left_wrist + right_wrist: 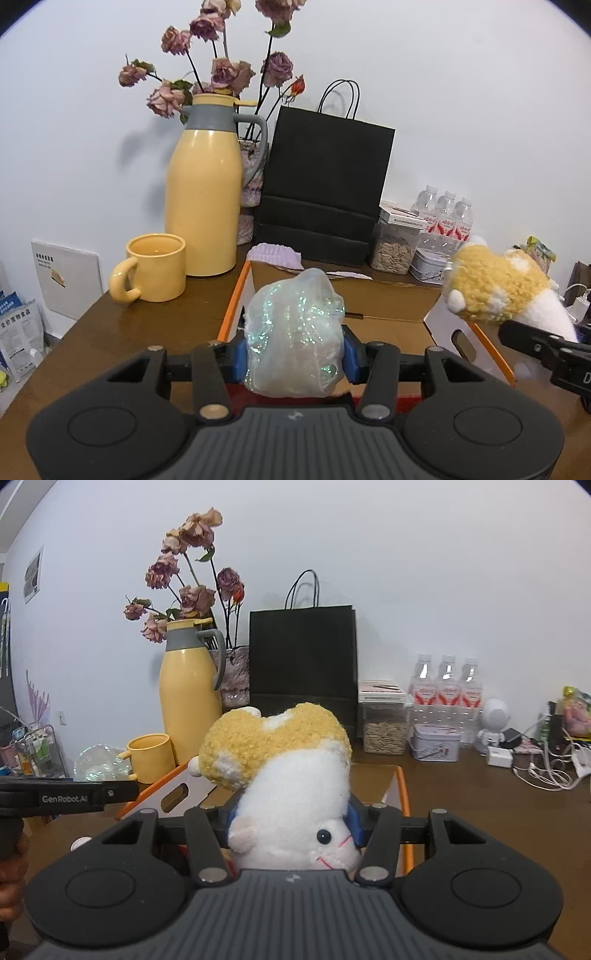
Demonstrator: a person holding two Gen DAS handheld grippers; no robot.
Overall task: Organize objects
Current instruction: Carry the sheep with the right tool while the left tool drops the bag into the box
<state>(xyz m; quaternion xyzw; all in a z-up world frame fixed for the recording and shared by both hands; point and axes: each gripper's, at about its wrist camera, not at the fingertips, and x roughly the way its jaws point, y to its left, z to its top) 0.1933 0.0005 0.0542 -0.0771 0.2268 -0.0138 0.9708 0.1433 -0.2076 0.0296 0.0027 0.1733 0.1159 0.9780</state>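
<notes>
Your left gripper [295,360] has its blue fingers [240,360] clamped on a glittery translucent pouch [293,332], held above the open cardboard box [388,295] on the brown surface [166,321], while your right gripper [291,827] grips an upside-down yellow-and-white plush toy [291,775] over the same box.

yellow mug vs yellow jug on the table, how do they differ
The yellow mug is short and squat; the yellow jug stands far taller, narrowing to a neck. The mug is open-topped, while the jug is capped with a lid above a grey collar. The mug's handle is yellow; the jug's is grey. Both share the same glossy pale yellow and stand upright, side by side on the wooden table.
</notes>
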